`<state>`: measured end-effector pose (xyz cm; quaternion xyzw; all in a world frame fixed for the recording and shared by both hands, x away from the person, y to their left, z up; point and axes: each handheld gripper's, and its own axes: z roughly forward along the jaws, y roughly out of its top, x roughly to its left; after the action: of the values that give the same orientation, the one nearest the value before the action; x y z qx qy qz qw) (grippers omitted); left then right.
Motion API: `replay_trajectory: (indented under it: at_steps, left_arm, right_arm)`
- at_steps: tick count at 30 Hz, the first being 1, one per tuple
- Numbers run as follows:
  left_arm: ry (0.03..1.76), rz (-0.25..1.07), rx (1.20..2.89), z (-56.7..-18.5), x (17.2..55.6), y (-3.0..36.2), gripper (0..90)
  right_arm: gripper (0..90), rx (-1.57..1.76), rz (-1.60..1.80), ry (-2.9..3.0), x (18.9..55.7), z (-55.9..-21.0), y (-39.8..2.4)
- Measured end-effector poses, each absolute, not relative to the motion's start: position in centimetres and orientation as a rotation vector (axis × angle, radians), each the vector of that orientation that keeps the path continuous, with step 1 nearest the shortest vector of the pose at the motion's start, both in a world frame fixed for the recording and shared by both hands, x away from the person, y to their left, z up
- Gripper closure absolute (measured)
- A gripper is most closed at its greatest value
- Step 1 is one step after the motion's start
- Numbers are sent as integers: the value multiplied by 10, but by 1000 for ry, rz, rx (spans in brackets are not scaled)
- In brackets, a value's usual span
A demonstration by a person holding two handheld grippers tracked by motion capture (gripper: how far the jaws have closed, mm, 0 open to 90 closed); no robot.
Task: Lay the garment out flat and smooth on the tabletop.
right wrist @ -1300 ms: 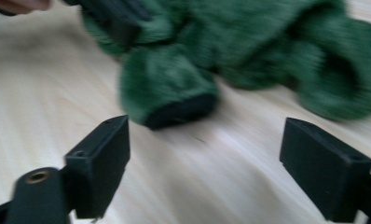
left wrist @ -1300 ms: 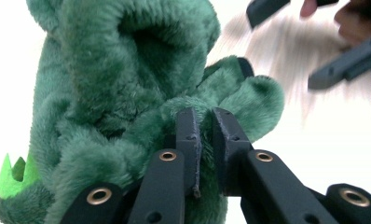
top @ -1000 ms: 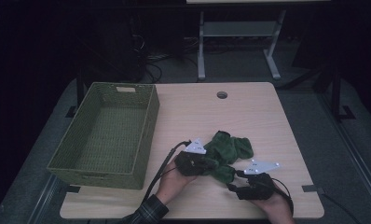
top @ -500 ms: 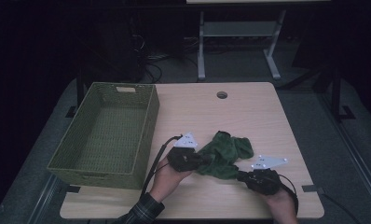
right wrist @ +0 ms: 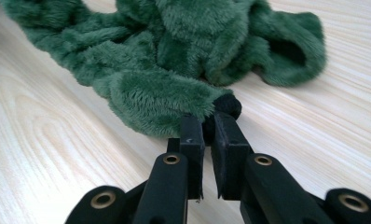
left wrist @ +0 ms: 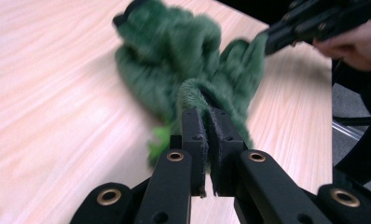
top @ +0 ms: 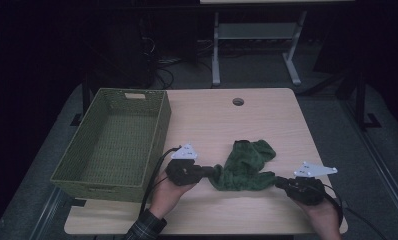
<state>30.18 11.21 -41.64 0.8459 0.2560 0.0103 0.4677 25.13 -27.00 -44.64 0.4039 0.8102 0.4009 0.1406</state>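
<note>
I have the left gripper (left wrist: 207, 119) clenched on one edge of the fluffy dark green plush cloth (top: 247, 165), and the right gripper (right wrist: 209, 121), whose jaws have just been closing, now pinches the opposite edge. I hold it at two ends so that, I judge, I can spread it or carry it without it bunching. The cloth lies crumpled on the pale wood-grain table (top: 267, 115), between my hands. Farther left stands the olive-green woven rectangular basket (top: 157, 125), probably its destination. I can read no label or writing anywhere.
</note>
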Motion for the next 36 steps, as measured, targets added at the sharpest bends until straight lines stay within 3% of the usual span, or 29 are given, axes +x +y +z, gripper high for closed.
replay_trajectory:
  at_steps: [4, 6, 7, 8, 9, 14, 22, 27, 36]
  left_arm:
    - [667, 7, 2110, -430, 299, 120, 854]
    - [695, 2, 2126, -436, 297, 122, 785]
    - [713, 33, 2128, -436, 296, 123, 746]
    - [713, 33, 2128, -436, 296, 123, 712]
    - [705, 57, 2118, -430, 294, 124, 687]
    - [658, 85, 2095, -414, 287, 120, 672]
    - [604, 9, 2152, -430, 285, 97, 860]
    - [637, 44, 2260, -456, 297, 88, 868]
    - [656, 2, 2289, -464, 295, 94, 893]
  right_arm:
    - [828, 1180, 1158, 2343, 249, -448, -275]
    - [803, 1178, 1151, 2354, 249, -450, -273]
    - [722, 1185, 1143, 2343, 249, -451, -272]
    - [722, 1185, 1143, 2343, 249, -451, -272]
    - [665, 1190, 1150, 2319, 249, -450, -273]
    - [653, 1186, 1193, 2273, 247, -443, -277]
    - [794, 1129, 1181, 2352, 256, -445, -261]
    - [848, 1143, 1078, 2442, 269, -458, -247]
    - [866, 1135, 1026, 2490, 261, -466, -243]
